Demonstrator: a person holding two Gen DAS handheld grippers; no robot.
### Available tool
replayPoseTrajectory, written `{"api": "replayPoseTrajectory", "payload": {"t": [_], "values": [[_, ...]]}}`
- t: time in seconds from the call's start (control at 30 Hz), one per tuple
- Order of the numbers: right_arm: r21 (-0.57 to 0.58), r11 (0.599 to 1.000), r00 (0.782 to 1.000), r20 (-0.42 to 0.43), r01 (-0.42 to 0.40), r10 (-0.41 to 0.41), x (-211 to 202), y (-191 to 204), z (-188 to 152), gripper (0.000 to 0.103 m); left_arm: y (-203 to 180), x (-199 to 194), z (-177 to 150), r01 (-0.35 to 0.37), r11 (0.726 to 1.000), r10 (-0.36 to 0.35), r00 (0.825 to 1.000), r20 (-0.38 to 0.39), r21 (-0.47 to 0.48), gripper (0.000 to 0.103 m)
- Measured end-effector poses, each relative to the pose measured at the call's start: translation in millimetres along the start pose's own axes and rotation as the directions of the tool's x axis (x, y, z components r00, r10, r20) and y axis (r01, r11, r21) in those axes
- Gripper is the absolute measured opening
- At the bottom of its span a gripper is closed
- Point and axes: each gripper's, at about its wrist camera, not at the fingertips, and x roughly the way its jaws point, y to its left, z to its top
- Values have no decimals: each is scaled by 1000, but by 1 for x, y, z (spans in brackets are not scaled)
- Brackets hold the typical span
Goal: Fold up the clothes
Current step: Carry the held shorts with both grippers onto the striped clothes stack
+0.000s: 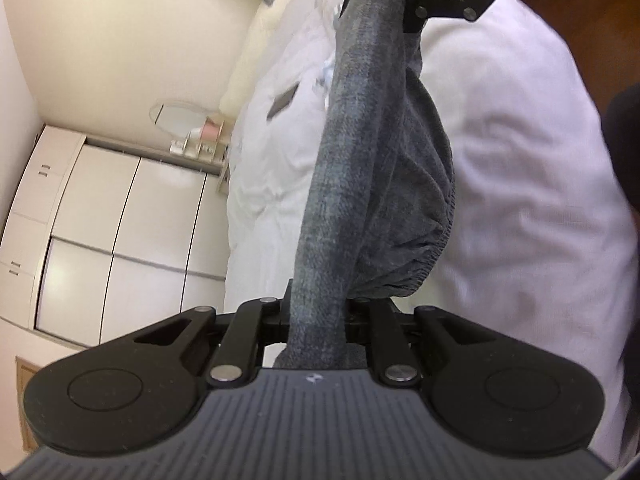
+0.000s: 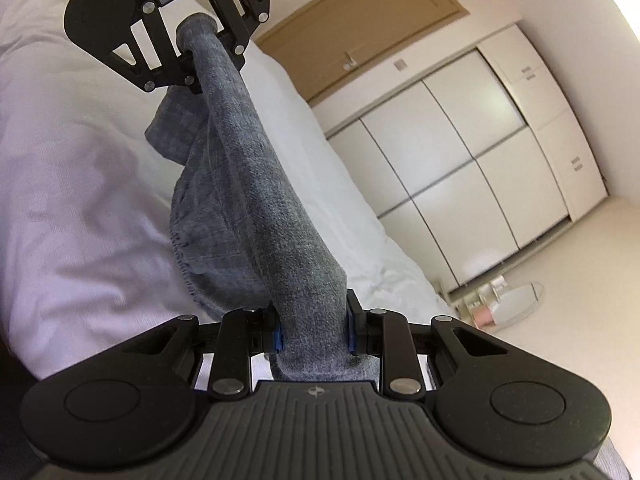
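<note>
1. Grey garment (image 1: 352,184): a knitted or brushed piece with an elastic, gathered hem, lifted clear of the bed (image 1: 520,160) and stretched between the two sets of tongs. Its top edge is drawn into a taut roll, while the rest hangs beneath as a loose pouch.

2. Left tongs (image 1: 316,320) are clenched on one end of that taut edge; a stub of cloth pokes out past the jaws towards the camera. Right tongs (image 2: 314,330) are likewise clenched on the other end, blue-edged pads pressing the fabric from both sides. Each camera sees the opposite tongs at the far end of the stretched cloth, so both ends are plainly held.

3. Progress, as I judge it: the piece is picked up and pulled out straight, but no neat fold is visible. The hanging part is bunched, not layered. This looks like an early step, either shaking the piece out or carrying it to be laid flat.

4. What is left: lay it on the white bedding, smooth it, make the folds, and set it aside. No finished stack of clothes shows in either view.

5. Further out: white crumpled bedding beneath, pale wardrobe doors (image 2: 460,160) beyond the bed's far edge, a wooden door (image 2: 360,28), and a small clear-topped side table (image 2: 516,300) on the floor.
</note>
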Motion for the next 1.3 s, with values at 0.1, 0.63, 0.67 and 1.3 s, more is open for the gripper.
{"api": "replayPoseTrajectory", "payload": {"t": [0.1,0.63,0.67,1.3], "values": [[16,999,999,-29,39,-38,-14,-13,-14,25,1,1,21,-2,1000,2,999,46,-2,12],[38,985,956,-251,169,-154,-69,-66,-89,25,11,45,126,41,997,-59,940,336,62,12],[47,983,950,-269,179,-160,-72,-71,-95,25,13,52,134,44,997,-66,933,354,71,12],[-21,899,801,-444,438,-401,101,-210,-243,27,-6,340,266,142,982,-182,901,393,128,17]]}}
